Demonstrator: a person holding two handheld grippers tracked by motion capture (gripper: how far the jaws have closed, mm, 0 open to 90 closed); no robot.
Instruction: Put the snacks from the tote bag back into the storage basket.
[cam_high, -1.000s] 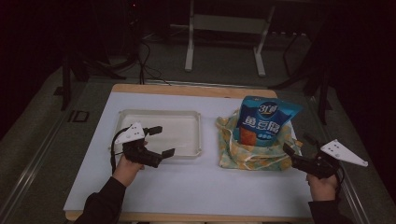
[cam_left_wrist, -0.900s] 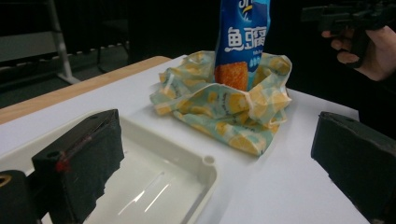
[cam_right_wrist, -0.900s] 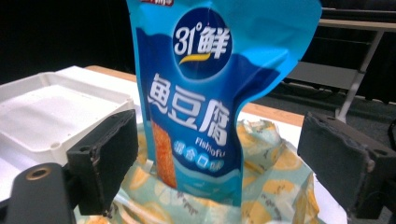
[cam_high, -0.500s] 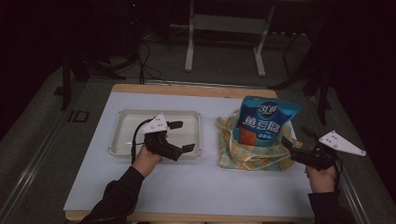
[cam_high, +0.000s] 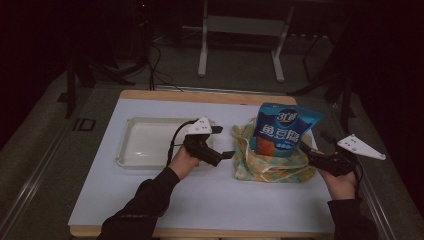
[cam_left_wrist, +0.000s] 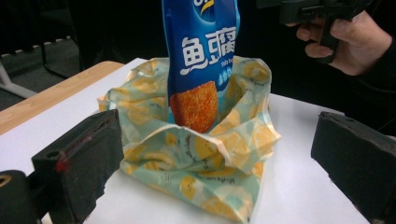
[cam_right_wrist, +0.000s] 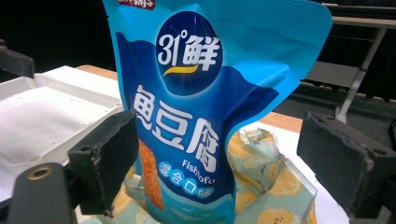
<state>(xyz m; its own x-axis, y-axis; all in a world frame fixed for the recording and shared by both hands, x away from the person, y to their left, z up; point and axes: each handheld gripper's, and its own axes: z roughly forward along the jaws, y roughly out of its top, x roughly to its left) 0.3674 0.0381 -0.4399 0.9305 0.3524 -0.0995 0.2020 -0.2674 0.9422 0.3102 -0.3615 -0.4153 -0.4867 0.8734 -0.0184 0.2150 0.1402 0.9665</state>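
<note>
Blue foil snack pouch (cam_high: 286, 131) upright in yellow lemon-print bag (cam_high: 265, 162); left hand-held gripper (cam_high: 223, 143) and right hand-held gripper (cam_high: 306, 149) both spread, flanking it.

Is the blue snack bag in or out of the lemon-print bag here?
In. The snack bag stands upright, its bottom inside the open lemon-print bag, its top sticking out above the rim.

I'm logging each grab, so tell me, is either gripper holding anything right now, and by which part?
Nothing is held. The left gripper is open, aimed at the lemon-print bag. The right gripper is open by the blue snack pouch, not clamping it.
</note>
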